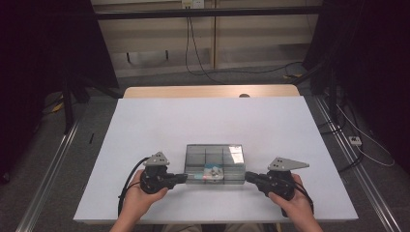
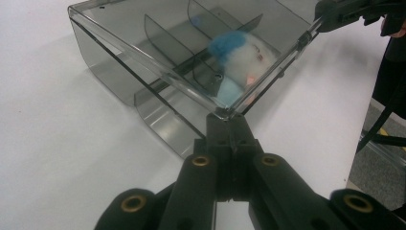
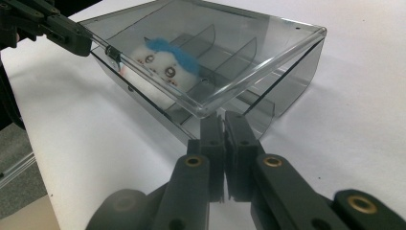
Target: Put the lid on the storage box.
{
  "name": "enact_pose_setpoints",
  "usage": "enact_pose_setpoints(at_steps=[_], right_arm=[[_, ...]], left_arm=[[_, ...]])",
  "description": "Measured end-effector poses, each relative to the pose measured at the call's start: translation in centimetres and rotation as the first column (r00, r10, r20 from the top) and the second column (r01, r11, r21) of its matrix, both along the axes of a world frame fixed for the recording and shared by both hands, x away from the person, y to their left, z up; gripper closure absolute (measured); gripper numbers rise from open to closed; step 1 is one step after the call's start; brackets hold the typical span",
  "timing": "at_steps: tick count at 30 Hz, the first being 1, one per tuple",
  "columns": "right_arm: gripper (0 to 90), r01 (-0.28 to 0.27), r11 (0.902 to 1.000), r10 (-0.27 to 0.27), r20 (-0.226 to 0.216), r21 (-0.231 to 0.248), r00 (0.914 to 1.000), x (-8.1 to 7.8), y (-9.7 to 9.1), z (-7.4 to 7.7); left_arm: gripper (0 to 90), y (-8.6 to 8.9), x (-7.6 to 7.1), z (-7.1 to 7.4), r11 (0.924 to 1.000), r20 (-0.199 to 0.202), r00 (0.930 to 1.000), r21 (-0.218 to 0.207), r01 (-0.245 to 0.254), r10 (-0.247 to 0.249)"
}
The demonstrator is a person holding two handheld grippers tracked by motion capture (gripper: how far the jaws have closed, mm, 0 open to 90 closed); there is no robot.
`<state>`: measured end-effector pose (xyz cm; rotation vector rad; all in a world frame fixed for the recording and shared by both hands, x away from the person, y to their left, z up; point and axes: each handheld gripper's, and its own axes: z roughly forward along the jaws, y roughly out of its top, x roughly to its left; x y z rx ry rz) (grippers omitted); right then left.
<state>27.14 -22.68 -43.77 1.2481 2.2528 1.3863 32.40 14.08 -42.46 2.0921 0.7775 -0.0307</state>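
Both your grippers sit at the near edge of the white surface (image 1: 145,121), one at each end of the smoky clear box (image 1: 214,164).

Left gripper (image 1: 183,177): jaws clenched, tips meeting the near left corner of the box's lid (image 2: 158,62). In the left gripper view the corner rests right at the jaw tips; whether they pinch the lid's edge or only butt against it, I cannot tell.

Right gripper (image 1: 247,176): jaws likewise clenched, tips at the near right corner. Same doubt in the right gripper view, where the lid corner lies just over the closed tips.

The box stands on the surface between the two grippers, near its front edge. It is divided into compartments. In the near middle one lies a small plush toy (image 3: 165,60), white with a blue tuft, pressed close to the front wall.

Judgement: you hold both corners at once so the lid lifts or settles evenly, without skewing on its hinge or sliding the light box across the surface. Keep the two hands level with each other; one-sided force would likely twist the box.
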Motion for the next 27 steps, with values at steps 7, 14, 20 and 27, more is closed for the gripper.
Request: enact_pose_setpoints(at_steps=[7,14,20,27], right_arm=[[87.7,-0.008,1.0000,0.008,0.002,-0.001,1.0000,-0.1,0.0,0.0],[87.7,-0.014,0.9999,0.014,0.009,0.003,0.9999,-0.4,0.0,0.3],[87.4,-0.013,0.9999,0.012,0.006,0.002,0.9999,-0.4,-0.2,0.3],[65.5,-0.017,0.9995,0.017,0.013,-0.025,0.9998,-0.5,-0.3,0.2]], left_arm=[[90.0,0.0,0.0,0.0,1.0000,-0.001,1.0000,0.000,0.002,-0.002],[90.0,0.4,-0.4,0.3,0.9999,0.007,1.0000,-0.011,0.000,0.000],[90.0,0.5,-0.5,0.3,1.0000,0.007,1.0000,-0.007,0.006,-0.006],[70.3,1.2,-0.1,0.1,0.9980,-0.009,0.9994,-0.053,-0.034,0.033]])
